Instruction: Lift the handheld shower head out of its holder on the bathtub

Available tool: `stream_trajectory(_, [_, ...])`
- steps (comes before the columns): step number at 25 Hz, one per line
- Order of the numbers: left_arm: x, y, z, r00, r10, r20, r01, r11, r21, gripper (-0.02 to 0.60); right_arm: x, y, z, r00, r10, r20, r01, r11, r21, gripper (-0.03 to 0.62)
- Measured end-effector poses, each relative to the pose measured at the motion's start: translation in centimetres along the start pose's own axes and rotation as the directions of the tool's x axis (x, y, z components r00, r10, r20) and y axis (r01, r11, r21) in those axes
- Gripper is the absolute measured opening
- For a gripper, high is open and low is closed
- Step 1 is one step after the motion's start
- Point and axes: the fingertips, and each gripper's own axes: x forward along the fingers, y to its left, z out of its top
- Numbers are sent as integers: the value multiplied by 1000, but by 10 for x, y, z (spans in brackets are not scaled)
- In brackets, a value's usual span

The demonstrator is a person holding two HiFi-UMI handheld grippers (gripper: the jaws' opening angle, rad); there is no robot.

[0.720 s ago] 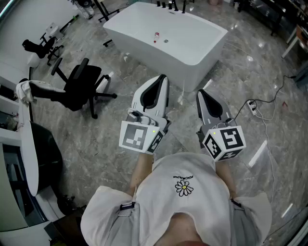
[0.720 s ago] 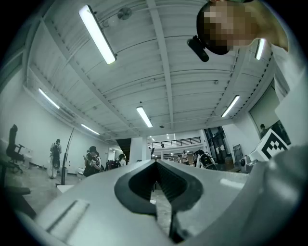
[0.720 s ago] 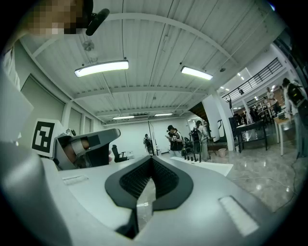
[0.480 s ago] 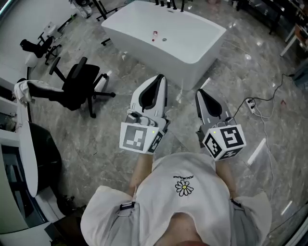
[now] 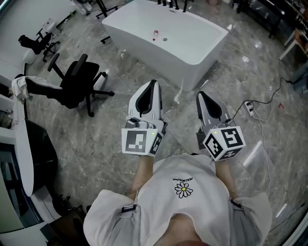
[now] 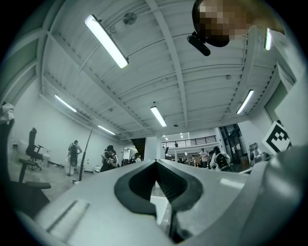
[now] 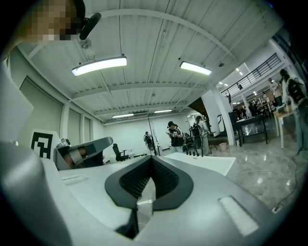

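The white freestanding bathtub point(image 5: 192, 45) stands ahead of me at the top of the head view. A row of dark fittings point(image 5: 171, 5) rises from its far rim; the shower head among them is too small to pick out. My left gripper point(image 5: 153, 82) and right gripper point(image 5: 201, 93) are held side by side above the marble floor, well short of the tub. Both are shut with nothing between the jaws. In the right gripper view the tub point(image 7: 211, 163) and its fittings point(image 7: 196, 153) lie beyond the shut jaw tips point(image 7: 151, 157). The left gripper view looks up past its tips point(image 6: 156, 162).
A black office chair point(image 5: 77, 84) stands left of the tub, and a white desk point(image 5: 21, 139) runs along the left edge. A power strip with cable point(image 5: 251, 106) lies on the floor at right. Several people point(image 7: 183, 137) stand in the background.
My left gripper has moved forward and slightly left, toward the tub. The right gripper has hardly moved. Both stay shut.
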Motion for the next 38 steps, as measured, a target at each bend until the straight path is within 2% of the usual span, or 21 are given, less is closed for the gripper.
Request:
stream_trajectory(5, [-22,49,-6,999,45,-30,-46,997,-56,1,29,25,-19,998,23,-58,-20,999,47,25])
stream_trajectory(7, [-25,66,-11,997,52,-52,-53,998,-33,1,40,38,-24,996,54,-68,-49,996,70,26])
stream_trajectory(9, [-22,84,-17,995,69,-75,-70,998,0,1,52,44,-25,996,57,-69,-54,997,50,25])
stream_trajectory(12, [-6,101,-22,995,59,-83,-61,998,-15,1,69,37,-20,997,27,-73,-27,1000,6,25])
stream_trajectory(14, [10,104,-24,995,39,-88,-41,999,-16,1,80,25,-17,997,12,-75,-10,1000,20,25])
stream_trajectory(19, [71,119,-46,994,-4,-106,1,999,-32,1,129,-21,-6,999,-25,-47,27,999,37,25])
stream_trajectory(26, [202,156,-84,993,-73,-91,71,997,-17,1,237,-110,19,999,-47,24,47,999,17,25])
stream_trajectory(33, [293,194,-98,994,-69,-81,65,997,-50,1,330,-164,35,998,-54,16,53,998,18,25])
stream_trajectory(38, [345,210,-127,990,-90,-106,83,994,-65,1,370,-195,29,997,-72,-5,72,997,31,25])
